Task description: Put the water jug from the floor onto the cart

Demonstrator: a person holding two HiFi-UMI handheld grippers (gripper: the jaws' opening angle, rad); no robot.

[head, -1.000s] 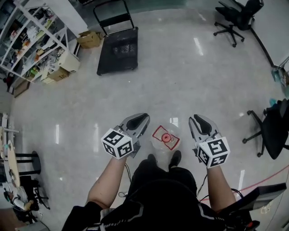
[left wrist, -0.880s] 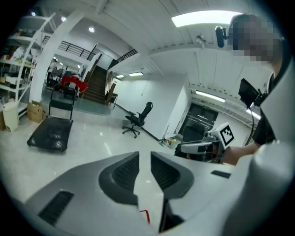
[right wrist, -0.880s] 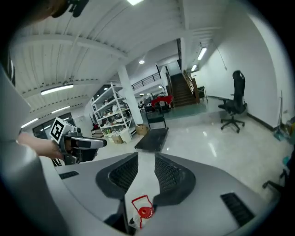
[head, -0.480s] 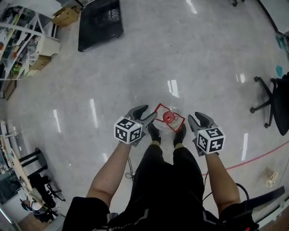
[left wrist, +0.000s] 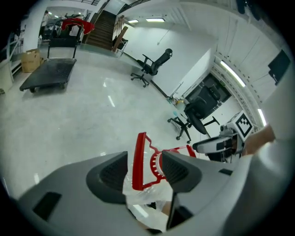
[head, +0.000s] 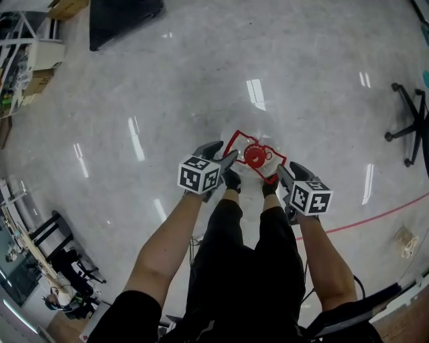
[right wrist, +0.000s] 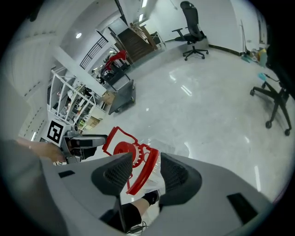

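The clear water jug (head: 257, 158), with a red cap and a red carrying frame on top, stands on the floor just ahead of the person's feet. My left gripper (head: 226, 161) reaches its left side and its jaws are opening. One red bar of the frame (left wrist: 138, 161) stands between the left gripper's (left wrist: 145, 169) pads, apart from both. My right gripper (head: 280, 173) is at the jug's right side, jaws also opening, with the opposite red bar (right wrist: 144, 169) between the right gripper's (right wrist: 145, 176) pads. The black flat cart (head: 124, 19) stands far off at the upper left.
Shelving and cardboard boxes (head: 30, 60) line the left wall beside the cart (left wrist: 48, 73). Office chairs (head: 412, 127) stand to the right, and one (left wrist: 154, 64) is farther back. A red line (head: 375, 218) runs across the glossy floor on the right.
Both grippers have dropped from waist height down to the jug's top. Their jaws have spread and now straddle the red frame's two sides. The view has come closer to the floor.
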